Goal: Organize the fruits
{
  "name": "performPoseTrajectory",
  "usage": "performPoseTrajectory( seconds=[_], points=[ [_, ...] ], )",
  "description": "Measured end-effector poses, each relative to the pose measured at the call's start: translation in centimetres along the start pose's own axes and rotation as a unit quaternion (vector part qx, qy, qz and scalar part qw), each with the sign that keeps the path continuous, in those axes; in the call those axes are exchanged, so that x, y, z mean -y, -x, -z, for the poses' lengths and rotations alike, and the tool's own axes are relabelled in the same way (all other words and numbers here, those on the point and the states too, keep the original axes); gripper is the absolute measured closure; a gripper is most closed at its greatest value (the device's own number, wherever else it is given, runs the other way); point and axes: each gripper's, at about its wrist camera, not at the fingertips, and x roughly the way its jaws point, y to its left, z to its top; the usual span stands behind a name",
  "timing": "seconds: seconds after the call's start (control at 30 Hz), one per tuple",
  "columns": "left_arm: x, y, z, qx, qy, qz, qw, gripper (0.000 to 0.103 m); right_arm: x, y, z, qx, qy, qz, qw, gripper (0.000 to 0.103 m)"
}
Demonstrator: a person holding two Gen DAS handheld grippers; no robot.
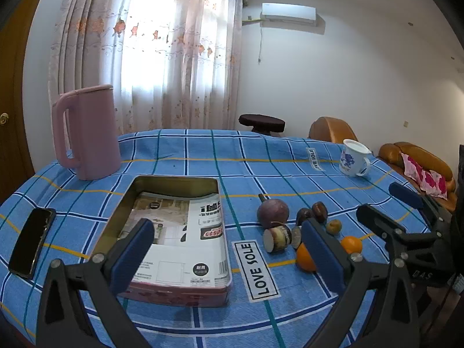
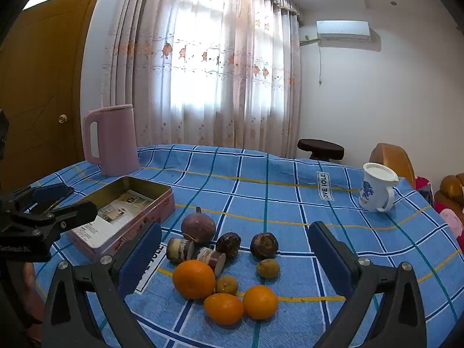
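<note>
Both the left gripper [image 1: 229, 249] and right gripper [image 2: 235, 258] hover with jaws wide apart, holding nothing. The fruits [image 2: 226, 264] cluster on the desk [image 2: 261, 174], the tin [image 2: 130, 211] at their ten o'clock.

The left gripper [image 1: 229, 249] hangs with its jaws spread wide and nothing between them, over a blue checked tablecloth [image 1: 203, 156]. Below it lies an open pink tin [image 1: 179, 293] lined with printed paper. Right of the tin sits a cluster of fruit: a purple round one [image 1: 272, 213], two oranges [image 1: 351, 244], and some dark pieces, possibly chestnuts. The right gripper [image 1: 406, 203] shows at the right edge, also open.
</note>
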Motion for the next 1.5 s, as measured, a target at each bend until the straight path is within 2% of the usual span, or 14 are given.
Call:
performPoseTrajectory(
  seconds=[1.5],
  points=[
    [0.61,-0.21,0.09,-0.002,-0.004,-0.002,1.0000,0.000,0.49,-0.12,0.51,-0.005,-0.015,-0.006,1.000,0.001]
  ],
)
